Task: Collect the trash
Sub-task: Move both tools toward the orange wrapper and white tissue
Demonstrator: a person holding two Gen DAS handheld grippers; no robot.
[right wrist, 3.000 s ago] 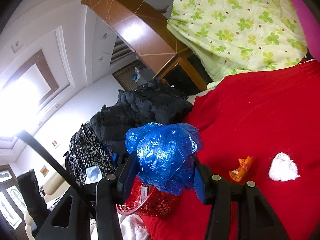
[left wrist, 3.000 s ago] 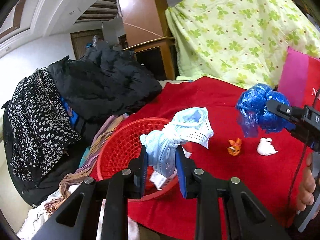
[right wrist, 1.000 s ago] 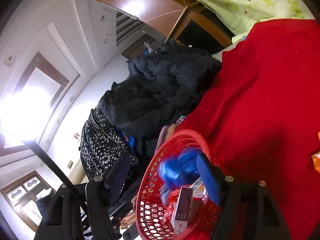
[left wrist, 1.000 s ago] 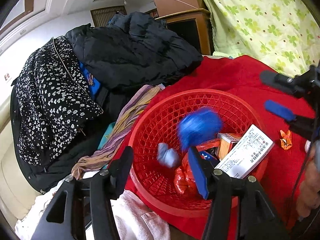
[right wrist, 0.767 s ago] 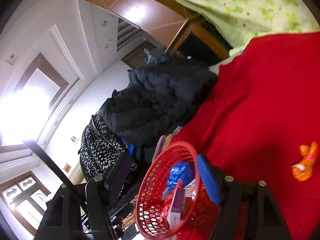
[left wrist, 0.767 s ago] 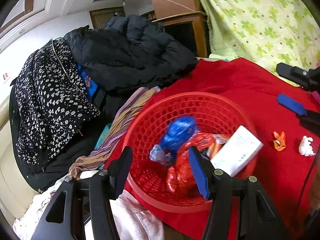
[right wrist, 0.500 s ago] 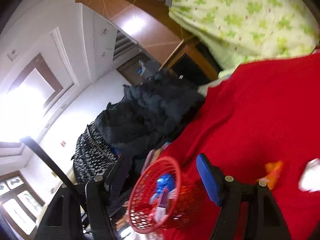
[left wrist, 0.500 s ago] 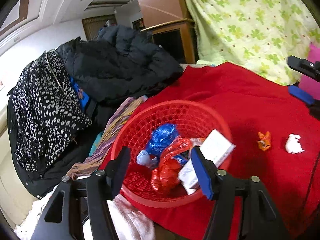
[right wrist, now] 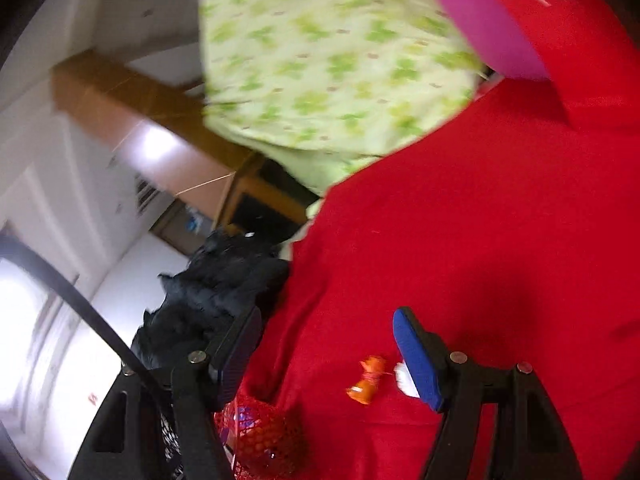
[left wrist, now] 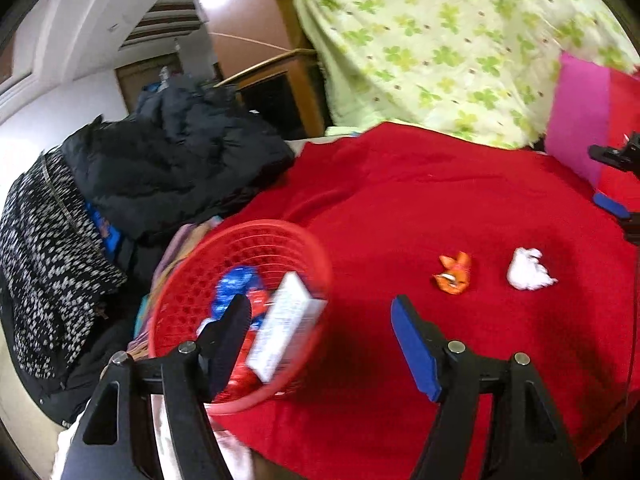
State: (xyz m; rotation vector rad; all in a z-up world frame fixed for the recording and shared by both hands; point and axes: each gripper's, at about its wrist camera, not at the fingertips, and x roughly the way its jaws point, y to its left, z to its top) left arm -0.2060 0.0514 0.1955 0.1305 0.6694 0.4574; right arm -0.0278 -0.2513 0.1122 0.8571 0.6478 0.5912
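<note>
A red mesh basket (left wrist: 188, 280) stands at the left edge of the red cloth (left wrist: 400, 208) and holds a blue bag, a white box and other trash. An orange wrapper (left wrist: 453, 273) and a white crumpled tissue (left wrist: 527, 269) lie on the cloth to its right. My left gripper (left wrist: 320, 344) hovers near the basket's right rim, its jaws opening with nothing between them. My right gripper (right wrist: 328, 356) is open and empty; the orange wrapper (right wrist: 367, 380) lies just ahead of it, and its right finger partly hides the tissue (right wrist: 402, 376). The basket (right wrist: 256, 436) shows at the bottom.
Dark coats (left wrist: 168, 160) and a spotted garment (left wrist: 44, 248) are piled left of the basket. A green floral blanket (left wrist: 460, 48) hangs behind the cloth, and a pink and red bag (left wrist: 584, 120) stands at the right. The right gripper's fingertips (left wrist: 612, 156) show at the far right.
Both grippers let their trash fall into the basket and swung right, away from it. The wrapper and the tissue have come into view. The left jaws have widened.
</note>
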